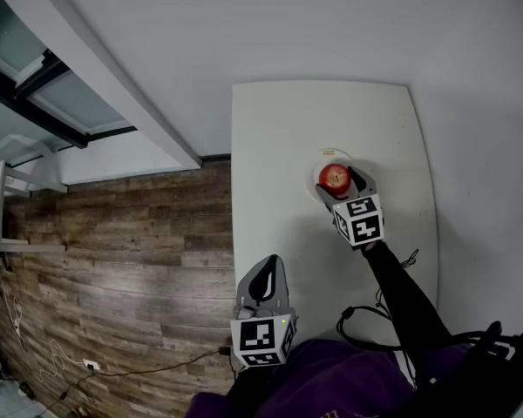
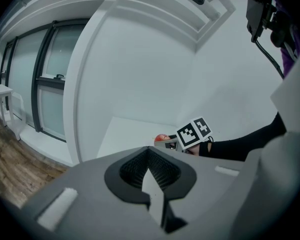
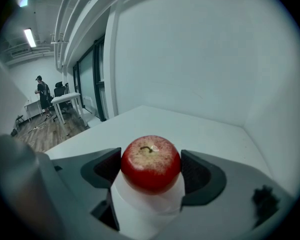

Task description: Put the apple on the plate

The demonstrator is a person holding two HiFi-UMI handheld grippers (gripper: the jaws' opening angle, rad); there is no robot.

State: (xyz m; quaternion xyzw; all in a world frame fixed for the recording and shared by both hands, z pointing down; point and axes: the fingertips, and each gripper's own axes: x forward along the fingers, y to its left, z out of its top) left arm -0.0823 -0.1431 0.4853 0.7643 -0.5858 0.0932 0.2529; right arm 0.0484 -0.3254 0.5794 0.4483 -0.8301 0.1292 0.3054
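Note:
A red apple [image 1: 335, 178] [image 3: 150, 163] sits between the jaws of my right gripper [image 1: 340, 182] [image 3: 151, 170], which is shut on it with both pads against its sides. The apple is directly over a small white plate [image 1: 339, 156] [image 3: 148, 205] on the white table [image 1: 279, 146]; whether it rests on the plate I cannot tell. My left gripper [image 1: 264, 279] [image 2: 149, 173] hangs near the table's front left edge, shut and empty. From the left gripper view, the apple [image 2: 161, 137] shows far off beside the right gripper's marker cube [image 2: 194, 132].
The table stands against white walls at the back and right. A black cable [image 1: 366, 320] lies on its near right part. Wooden floor [image 1: 113, 251] and a window sill lie to the left. A person [image 3: 42, 91] stands by a desk far behind.

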